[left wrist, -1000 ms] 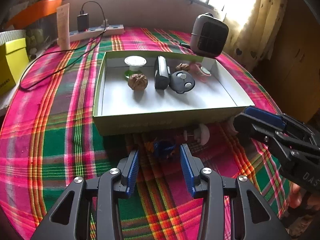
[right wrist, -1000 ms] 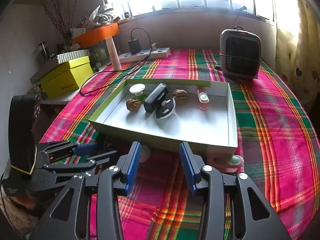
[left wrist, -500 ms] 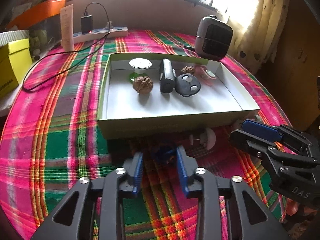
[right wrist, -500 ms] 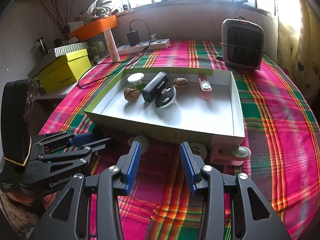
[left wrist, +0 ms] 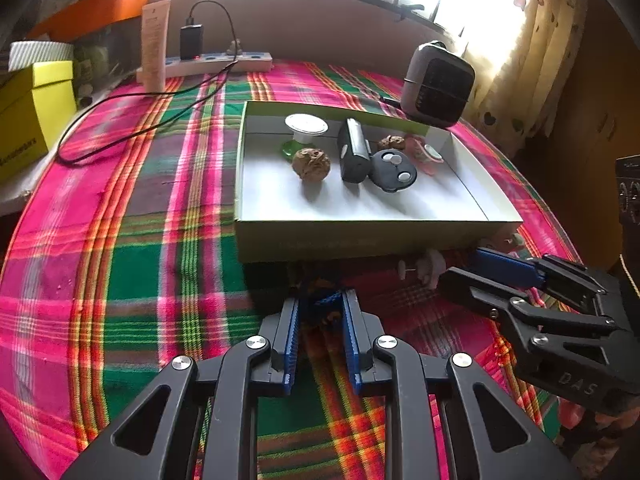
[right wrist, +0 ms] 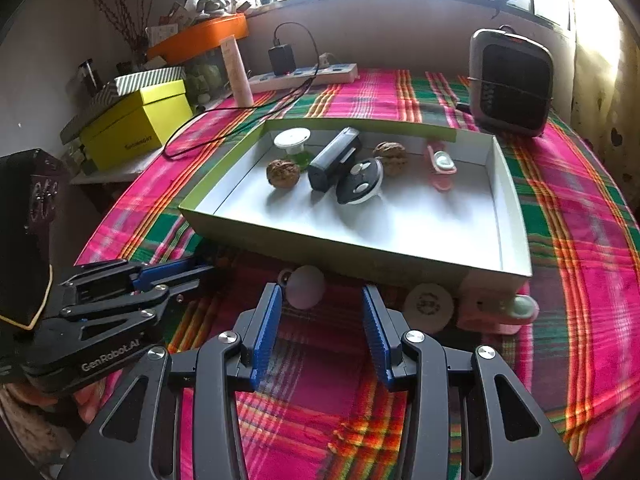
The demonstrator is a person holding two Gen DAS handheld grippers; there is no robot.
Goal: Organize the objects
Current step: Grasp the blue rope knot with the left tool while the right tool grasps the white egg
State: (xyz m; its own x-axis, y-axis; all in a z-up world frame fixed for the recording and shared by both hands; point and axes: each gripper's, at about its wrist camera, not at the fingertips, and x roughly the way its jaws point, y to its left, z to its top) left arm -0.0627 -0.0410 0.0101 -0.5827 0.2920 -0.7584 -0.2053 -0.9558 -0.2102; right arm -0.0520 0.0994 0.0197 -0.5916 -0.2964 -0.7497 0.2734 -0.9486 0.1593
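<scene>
While the left gripper [left wrist: 319, 306], jaws just closing, pinches a small blue thing [left wrist: 322, 300] before the box [left wrist: 360, 236], the right gripper [right wrist: 323, 306] hangs half open and empty nearby.

Plaid tablecloth [right wrist: 560, 240] carries box [right wrist: 360, 256], heater [right wrist: 510, 84], power strip [right wrist: 304, 76], white knob [right wrist: 306, 286].

You have a shallow open box [left wrist: 360, 236], green outside and white inside, lying flat. In its far half sit two walnuts [left wrist: 311, 164], a dark case [left wrist: 353, 154], a round black fob [left wrist: 393, 170], a white-capped green piece [left wrist: 305, 130] and a pink clip [left wrist: 424, 152]. Just near of its front wall lie a small blue thing [left wrist: 322, 300], a round white piece [right wrist: 306, 286], a white disc [right wrist: 428, 306] and a pink punch [right wrist: 496, 312].
</scene>
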